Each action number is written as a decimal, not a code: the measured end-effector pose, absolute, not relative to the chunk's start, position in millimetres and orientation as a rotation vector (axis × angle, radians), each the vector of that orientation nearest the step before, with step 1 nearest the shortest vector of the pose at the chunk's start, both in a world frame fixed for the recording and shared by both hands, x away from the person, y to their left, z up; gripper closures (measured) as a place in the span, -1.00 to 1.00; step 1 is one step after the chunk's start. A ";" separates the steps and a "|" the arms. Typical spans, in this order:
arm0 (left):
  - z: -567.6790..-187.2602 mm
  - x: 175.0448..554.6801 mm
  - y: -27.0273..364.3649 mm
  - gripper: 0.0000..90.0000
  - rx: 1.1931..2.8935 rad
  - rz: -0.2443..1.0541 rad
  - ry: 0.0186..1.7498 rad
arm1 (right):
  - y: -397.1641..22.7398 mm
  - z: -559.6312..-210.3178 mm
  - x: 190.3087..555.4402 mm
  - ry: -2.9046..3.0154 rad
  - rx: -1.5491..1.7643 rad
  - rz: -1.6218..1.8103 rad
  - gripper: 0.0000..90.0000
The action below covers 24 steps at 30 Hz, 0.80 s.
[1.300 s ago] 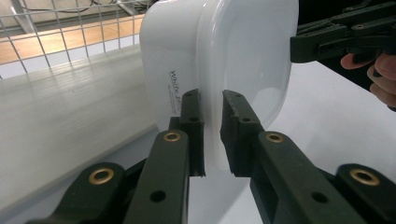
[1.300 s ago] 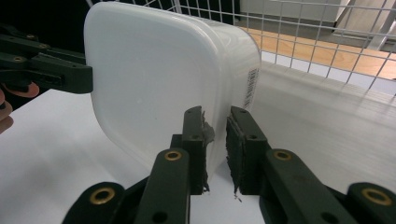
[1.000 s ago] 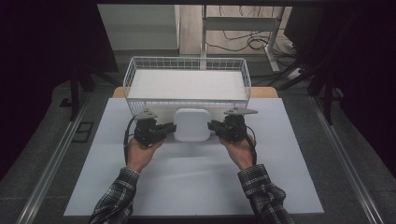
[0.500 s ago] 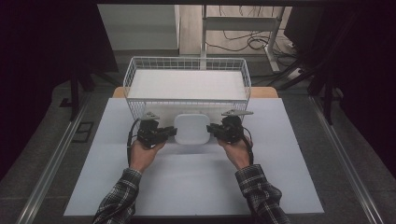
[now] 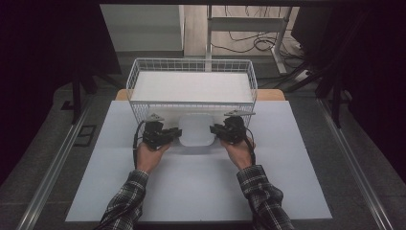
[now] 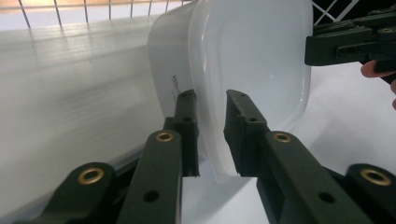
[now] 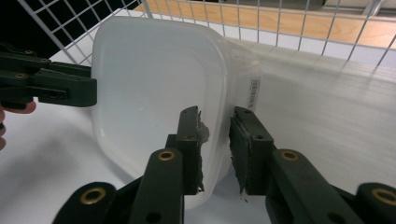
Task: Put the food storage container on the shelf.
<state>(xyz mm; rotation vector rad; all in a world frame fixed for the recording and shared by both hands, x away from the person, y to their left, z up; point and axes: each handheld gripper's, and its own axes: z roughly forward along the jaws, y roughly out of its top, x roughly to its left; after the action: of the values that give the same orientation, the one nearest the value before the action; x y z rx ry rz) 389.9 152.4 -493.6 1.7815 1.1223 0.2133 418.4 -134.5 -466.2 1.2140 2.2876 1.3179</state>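
Here — white tub [image 5: 196, 130], rim between both grippers' slackening fingers [image 6: 187, 122] — no firm pinch.

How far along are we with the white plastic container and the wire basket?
Done: the white container sits on the white mat in front of the wire basket. In hand: the left gripper and right gripper each straddle a side rim, jaws just opening, a gap showing. Left: probably drawing both grippers away.

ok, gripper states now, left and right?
Left gripper: jaws opening, astride the tub rim, small gap.
Right gripper: jaws opening, astride its rim.
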 end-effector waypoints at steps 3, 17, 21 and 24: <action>-493.6 393.2 149.7 0.57 1.766 0.232 1.124 | -131.4 -466.1 421.6 2.270 1.218 1.305 0.55; -487.8 405.4 140.0 0.42 1.780 0.453 1.142 | -123.0 -469.8 432.8 2.170 1.220 1.241 0.49; -484.3 395.9 146.1 0.21 1.771 0.452 1.130 | -127.4 -463.0 428.3 2.156 1.202 1.262 0.58; -482.7 383.2 149.3 -0.09 1.774 0.476 1.101 | -132.0 -456.2 421.2 2.166 1.200 1.278 0.71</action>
<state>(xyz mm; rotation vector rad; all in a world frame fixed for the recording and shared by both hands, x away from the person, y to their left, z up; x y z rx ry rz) 383.2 149.3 -482.7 1.7741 1.1005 0.4755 421.2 -132.0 -456.2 1.2000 2.1662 1.2777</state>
